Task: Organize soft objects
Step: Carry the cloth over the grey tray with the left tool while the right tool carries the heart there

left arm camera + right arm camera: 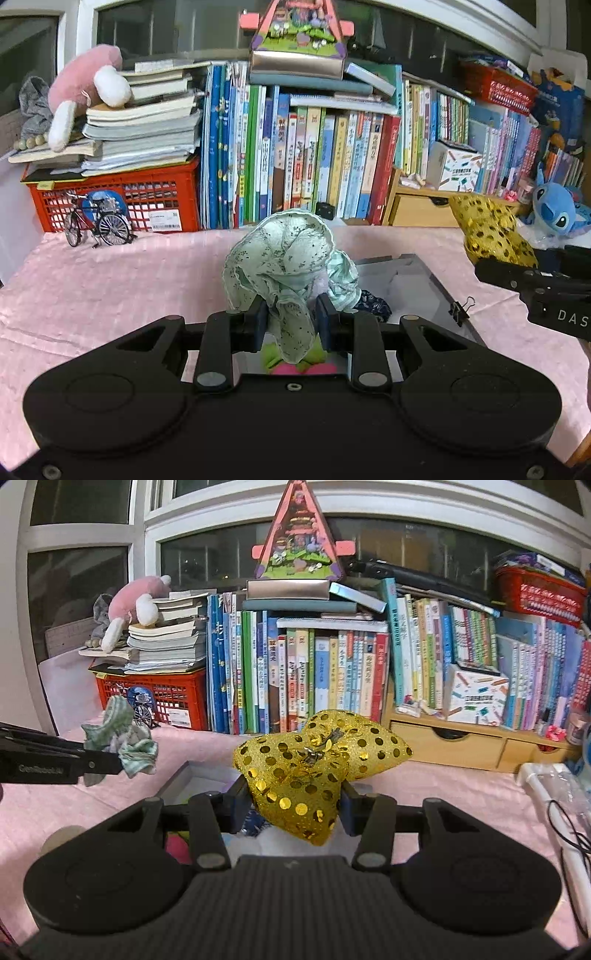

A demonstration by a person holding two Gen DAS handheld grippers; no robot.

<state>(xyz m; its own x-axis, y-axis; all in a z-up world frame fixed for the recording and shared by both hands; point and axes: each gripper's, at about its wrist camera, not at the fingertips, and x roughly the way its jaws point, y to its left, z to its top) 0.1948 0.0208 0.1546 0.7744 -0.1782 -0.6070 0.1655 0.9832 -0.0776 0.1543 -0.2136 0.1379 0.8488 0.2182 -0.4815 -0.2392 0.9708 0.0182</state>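
While both items hang lifted off the worktop (110, 280), the entry reads as follows; left hand-held gripper (291, 319): clenched on a pale green speckled scrunchie (284, 258), gathered cloth bunched up between the pads and drooping below them; right hand-held gripper (291, 805): clenched on a gold sequinned bow (317, 760), pinched at its lower lobe so the rest stands up and forward; grey box (417, 273): open, lying on the pink cloth towards the right of the worktop, just beyond and below both held items; judged purpose of the holds: each soft piece is carried clear of the cloth so that it can be lowered into the box, which appears to be the collecting place; a dark patterned fabric (373, 301) already lies at the box's near side.

Differences between views; left wrist view: shows the box interior, a binder clip (460, 310) on its rim, and a green and pink soft item (295, 363) beneath the left hand-held gripper, whether inside the box cannot be told; the bow appears only at the right edge; right wrist view: shows the metal clip (317, 751) on the bow's centre, the scrunchie from the side in the other jaws, only a corner of the box, and a white cable strip (554, 794) at the right edge of the worktop.
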